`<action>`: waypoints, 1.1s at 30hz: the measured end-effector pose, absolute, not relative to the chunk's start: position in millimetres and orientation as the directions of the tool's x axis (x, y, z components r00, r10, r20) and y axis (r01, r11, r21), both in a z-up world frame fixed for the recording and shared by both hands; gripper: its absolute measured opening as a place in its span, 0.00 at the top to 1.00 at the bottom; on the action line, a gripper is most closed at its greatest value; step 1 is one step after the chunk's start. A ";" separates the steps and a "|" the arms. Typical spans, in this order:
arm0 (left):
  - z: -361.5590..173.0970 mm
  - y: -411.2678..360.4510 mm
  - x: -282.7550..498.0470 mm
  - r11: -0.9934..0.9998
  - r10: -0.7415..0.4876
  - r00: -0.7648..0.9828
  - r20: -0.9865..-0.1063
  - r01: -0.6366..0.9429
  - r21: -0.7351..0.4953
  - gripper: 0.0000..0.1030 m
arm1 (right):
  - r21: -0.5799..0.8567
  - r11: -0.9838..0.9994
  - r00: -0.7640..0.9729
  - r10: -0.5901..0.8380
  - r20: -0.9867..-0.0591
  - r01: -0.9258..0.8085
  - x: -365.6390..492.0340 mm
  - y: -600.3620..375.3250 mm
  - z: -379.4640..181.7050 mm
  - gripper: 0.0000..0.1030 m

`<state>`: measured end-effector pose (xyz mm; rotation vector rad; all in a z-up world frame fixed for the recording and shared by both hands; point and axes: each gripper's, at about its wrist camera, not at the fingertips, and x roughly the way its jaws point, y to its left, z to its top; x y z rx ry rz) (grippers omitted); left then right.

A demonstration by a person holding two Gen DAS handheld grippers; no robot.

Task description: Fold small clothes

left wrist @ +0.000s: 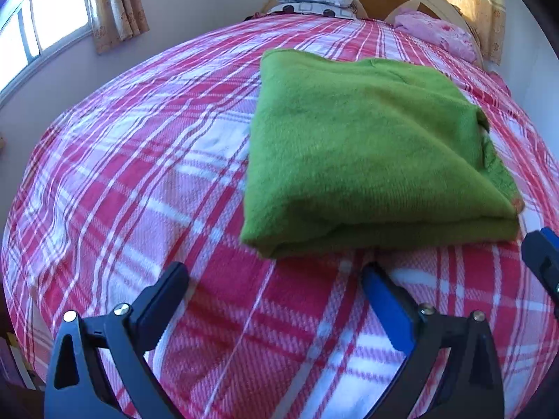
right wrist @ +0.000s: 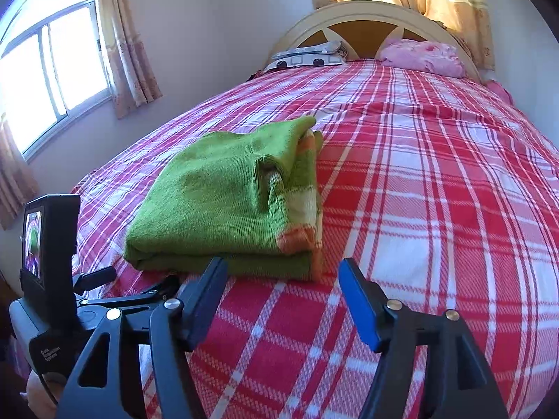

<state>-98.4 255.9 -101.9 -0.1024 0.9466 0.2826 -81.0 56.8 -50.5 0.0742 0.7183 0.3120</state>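
A green knitted garment [left wrist: 367, 153] lies folded into a thick rectangle on the red and white plaid bedspread [left wrist: 139, 174]. In the right wrist view the garment [right wrist: 216, 202] shows orange and pale stripes along its right edge. My left gripper [left wrist: 276, 279] is open and empty, just short of the garment's near fold. My right gripper [right wrist: 283, 276] is open and empty, just short of the garment's near right corner. The right gripper's tip shows at the right edge of the left wrist view [left wrist: 541, 255]. The left gripper's body with its screen shows in the right wrist view [right wrist: 49, 244].
A patterned pillow [right wrist: 307, 56] and a pink bundle [right wrist: 422, 56] lie by the headboard [right wrist: 363, 17]. A window [right wrist: 45, 80] with curtains is on the left wall. The plaid bedspread [right wrist: 436, 209] stretches to the right of the garment.
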 end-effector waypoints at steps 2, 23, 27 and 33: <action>-99.8 255.3 -107.4 0.959 0.179 0.558 -0.810 -0.281 0.018 0.01 | 0.170 0.953 0.713 0.301 -0.634 -0.251 -89.2 55.3 -49.3 0.34; -6.9 243.7 -258.5 0.963 0.224 0.814 -0.536 -0.271 -0.009 0.00 | 0.081 0.976 0.887 0.217 -0.408 -0.202 -239.4 55.7 25.9 0.19; 14.9 244.7 -287.0 0.969 0.220 0.873 -0.436 -0.246 -0.005 0.00 | 0.068 0.980 0.936 0.197 -0.293 -0.185 -273.6 55.2 56.4 0.17; 44.1 230.1 -310.3 0.969 0.237 0.907 -0.348 -0.247 0.018 0.00 | 0.043 0.983 0.970 0.182 -0.162 -0.177 -313.2 56.0 89.5 0.07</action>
